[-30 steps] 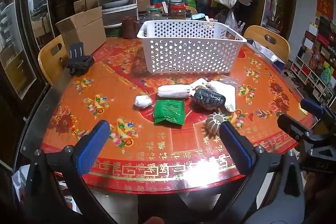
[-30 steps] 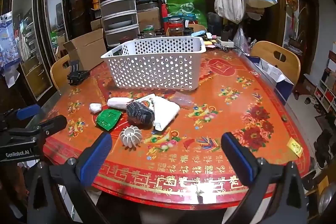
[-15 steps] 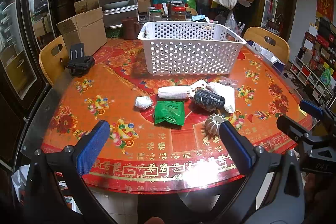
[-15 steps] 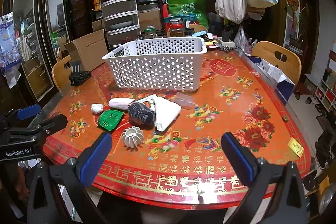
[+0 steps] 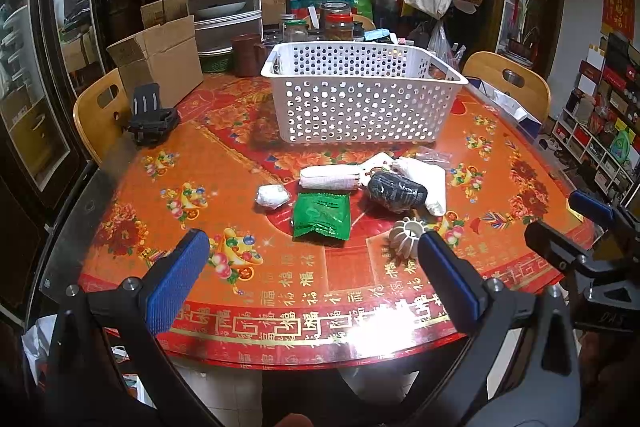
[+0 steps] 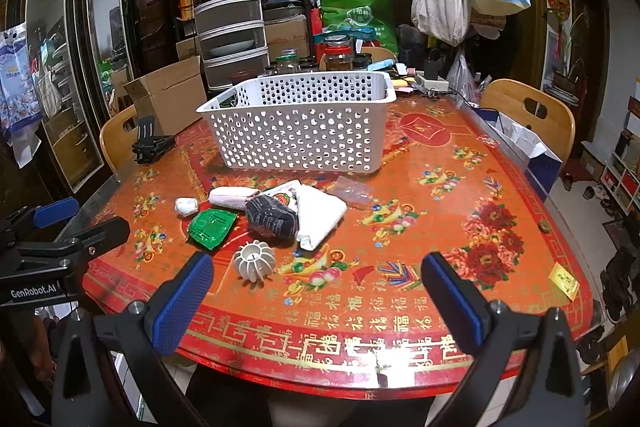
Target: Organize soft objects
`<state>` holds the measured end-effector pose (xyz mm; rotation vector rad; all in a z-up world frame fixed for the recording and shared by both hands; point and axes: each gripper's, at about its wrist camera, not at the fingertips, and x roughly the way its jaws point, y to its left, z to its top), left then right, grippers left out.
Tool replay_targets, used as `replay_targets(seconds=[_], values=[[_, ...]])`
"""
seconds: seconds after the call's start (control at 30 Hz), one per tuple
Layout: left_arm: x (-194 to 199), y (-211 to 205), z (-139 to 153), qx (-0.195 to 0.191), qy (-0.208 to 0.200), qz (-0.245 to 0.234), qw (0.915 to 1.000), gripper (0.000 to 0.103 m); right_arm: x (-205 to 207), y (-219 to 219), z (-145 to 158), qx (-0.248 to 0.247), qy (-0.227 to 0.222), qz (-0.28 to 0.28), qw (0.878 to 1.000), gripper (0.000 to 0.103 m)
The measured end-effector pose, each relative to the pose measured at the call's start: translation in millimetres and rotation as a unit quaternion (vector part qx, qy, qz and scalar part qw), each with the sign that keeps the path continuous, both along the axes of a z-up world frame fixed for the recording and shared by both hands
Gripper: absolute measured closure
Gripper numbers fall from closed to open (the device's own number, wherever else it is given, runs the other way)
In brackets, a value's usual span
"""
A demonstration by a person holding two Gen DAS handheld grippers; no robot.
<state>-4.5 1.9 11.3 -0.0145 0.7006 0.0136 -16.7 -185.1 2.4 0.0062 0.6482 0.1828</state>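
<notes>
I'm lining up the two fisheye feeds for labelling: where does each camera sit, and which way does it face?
Left wrist: on the left gripper at the near table edge, facing the white basket; shows its own open blue-padded fingers and the right gripper at right.
Right wrist: on the right gripper, further right, facing likewise; shows its open fingers and the left gripper at left.
Shared: basket, green packet, dark rolled sock, white ribbed ball.

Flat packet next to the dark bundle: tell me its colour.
Green, with faint printing, on the flat packet. It shows best in the left wrist view, beside the dark bundle.
</notes>
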Motion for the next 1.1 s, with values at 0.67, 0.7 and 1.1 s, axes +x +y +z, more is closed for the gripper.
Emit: replay_targets(seconds=[0.67, 0.7, 1.1], values=[[-0.6, -0.5, 0.3, 0.000, -0.001, -0.001, 1.0000, 0.000, -0.1, 0.3, 0.1, -0.001, 0.000, 0.000, 1.000, 0.000], [-0.5, -0.3, -0.2, 0.000, -0.001, -0.001, 1.0000, 0.000, -0.1, 0.3, 0.2, -0.001, 0.000, 0.000, 1.000, 0.000], [-0.3, -2.7, 0.8, 0.002, -0.002, 0.002, 1.0000, 0.000, -0.1, 2.0, 0.7, -0.001, 0.001, 0.001, 1.000, 0.000]])
